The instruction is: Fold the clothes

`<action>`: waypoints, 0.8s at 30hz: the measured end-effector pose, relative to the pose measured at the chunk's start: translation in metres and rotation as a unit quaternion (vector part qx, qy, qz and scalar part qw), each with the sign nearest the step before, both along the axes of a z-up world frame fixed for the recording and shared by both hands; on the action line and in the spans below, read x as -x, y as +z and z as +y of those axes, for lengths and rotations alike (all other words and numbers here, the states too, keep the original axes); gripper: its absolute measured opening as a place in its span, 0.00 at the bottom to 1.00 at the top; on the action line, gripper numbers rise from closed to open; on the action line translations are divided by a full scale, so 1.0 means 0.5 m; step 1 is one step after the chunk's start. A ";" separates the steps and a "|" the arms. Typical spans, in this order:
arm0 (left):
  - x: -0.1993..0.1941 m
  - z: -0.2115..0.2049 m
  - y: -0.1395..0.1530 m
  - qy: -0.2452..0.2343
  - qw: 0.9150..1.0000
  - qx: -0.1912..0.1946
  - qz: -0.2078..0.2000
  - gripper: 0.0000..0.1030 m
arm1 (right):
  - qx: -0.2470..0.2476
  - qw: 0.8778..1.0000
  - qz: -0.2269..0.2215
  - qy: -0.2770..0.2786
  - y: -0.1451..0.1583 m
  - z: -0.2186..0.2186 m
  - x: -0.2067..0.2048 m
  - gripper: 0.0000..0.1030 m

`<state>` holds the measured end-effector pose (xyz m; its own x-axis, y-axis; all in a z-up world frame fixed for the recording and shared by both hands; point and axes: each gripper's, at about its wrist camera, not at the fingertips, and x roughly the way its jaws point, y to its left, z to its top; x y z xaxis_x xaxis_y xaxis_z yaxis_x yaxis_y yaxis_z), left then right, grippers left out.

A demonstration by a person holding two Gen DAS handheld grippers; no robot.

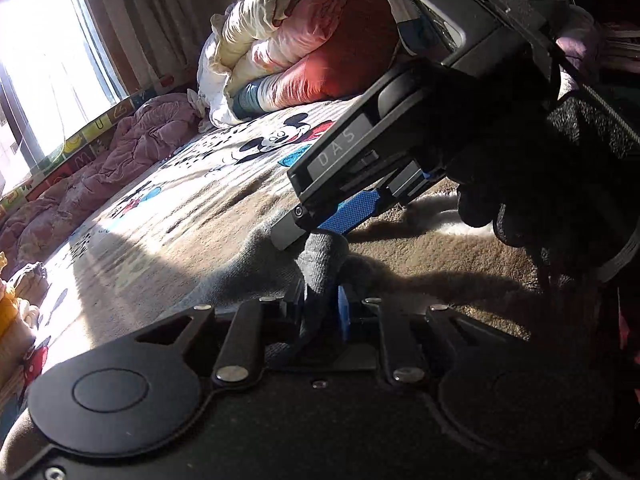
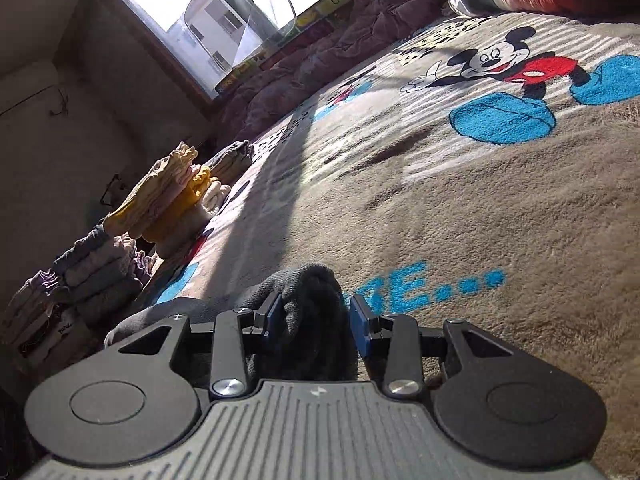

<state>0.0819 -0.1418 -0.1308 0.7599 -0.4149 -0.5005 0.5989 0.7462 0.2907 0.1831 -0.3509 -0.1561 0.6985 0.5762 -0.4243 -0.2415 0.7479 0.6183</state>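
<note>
Between the blue pads of the left gripper (image 1: 322, 312) a bunched ridge of a dark grey garment (image 1: 320, 264) stands up. The pads sit to either side of the fold, and the view is too dark there to tell whether they press on it. Just beyond, in the left wrist view, the right gripper (image 1: 320, 226) reaches down from the upper right onto the same garment, its blue pad (image 1: 356, 210) close above the grey ridge, gripped by a hand in a black glove (image 1: 520, 184).

In the right wrist view, the right gripper (image 2: 316, 320) has its two blue pads parted, with a hump of the dark garment (image 2: 312, 304) rising between them. The left pad lies against the cloth, while the right pad stands a little off it, so the grip looks released rather than clenched.

The garment lies on the near part of a bed, on a plush beige blanket (image 2: 480, 208) printed with Mickey Mouse (image 2: 500, 60) and blue lettering. At the left edge of the bed stand stacks of folded clothes (image 2: 160, 200), yellow and cream on top, grey and purple nearer. A crumpled mauve quilt (image 1: 132, 148) runs along the far side under a bright window (image 2: 224, 4). At the head of the bed sits a pile of bedding (image 1: 304, 40) in cream, pink and red.
</note>
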 end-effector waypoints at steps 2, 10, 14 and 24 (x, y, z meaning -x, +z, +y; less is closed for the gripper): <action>0.013 0.068 0.027 0.026 0.998 0.055 0.030 0.50 | 0.013 1.000 -0.015 -0.009 0.004 0.007 0.008 0.40; 0.034 0.524 0.042 0.363 0.836 0.394 0.118 0.46 | 0.123 0.977 -0.172 -0.030 0.084 0.060 0.107 0.39; 0.053 0.677 0.014 0.426 0.730 0.521 0.119 0.46 | 0.145 0.976 -0.158 0.019 0.080 0.112 0.096 0.38; 0.067 0.768 -0.025 0.430 0.636 0.628 0.130 0.43 | 0.118 0.989 -0.081 0.024 0.031 0.120 0.061 0.33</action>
